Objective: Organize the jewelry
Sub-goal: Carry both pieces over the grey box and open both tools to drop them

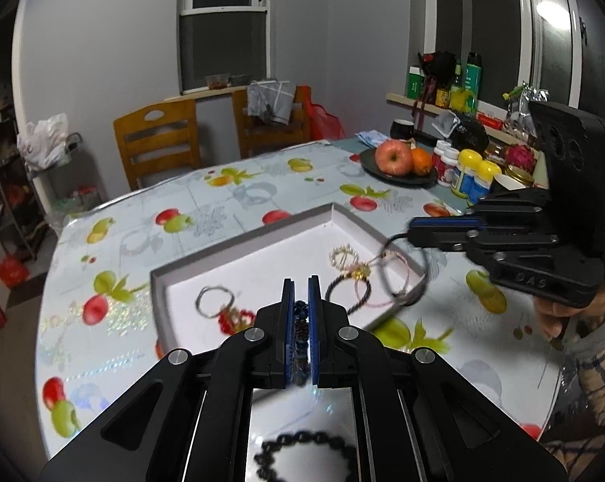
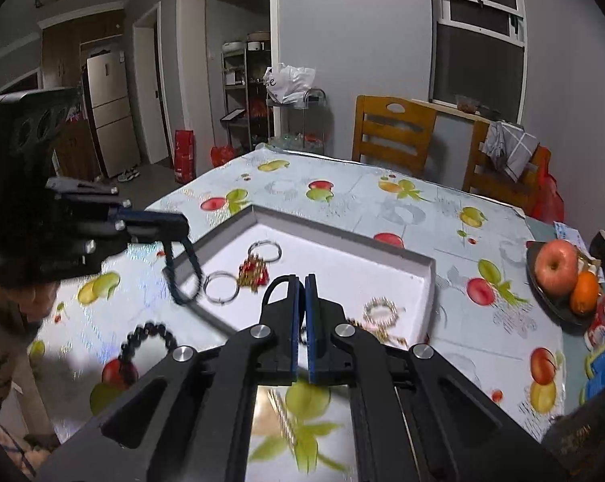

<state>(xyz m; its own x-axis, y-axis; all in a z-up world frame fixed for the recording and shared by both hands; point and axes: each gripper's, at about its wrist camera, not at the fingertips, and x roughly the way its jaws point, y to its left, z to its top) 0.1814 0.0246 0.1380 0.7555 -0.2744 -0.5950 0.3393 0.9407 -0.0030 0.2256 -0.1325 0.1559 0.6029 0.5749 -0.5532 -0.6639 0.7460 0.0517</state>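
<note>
A white shallow tray (image 1: 262, 237) lies on the fruit-print table and holds several bracelets. My left gripper (image 1: 301, 293) is shut on a dark blue beaded bracelet (image 1: 301, 321) above the tray's near left edge; the bracelet hangs below it in the right wrist view (image 2: 182, 277). My right gripper (image 2: 302, 285) is shut on a thin dark bangle (image 1: 406, 269) that dangles over the tray's right rim; only a loop of it (image 2: 274, 287) shows by the fingers there. A black beaded bracelet (image 2: 145, 341) lies on the table outside the tray.
In the tray lie a silver ring bracelet (image 2: 221, 287), a red charm piece (image 2: 254, 273), a pearl bracelet (image 1: 344, 255) and a pink cord bracelet (image 1: 368, 293). A fruit plate (image 1: 398, 160) and jars (image 1: 467, 172) stand at the far right. Wooden chairs (image 1: 157, 140) stand behind the table.
</note>
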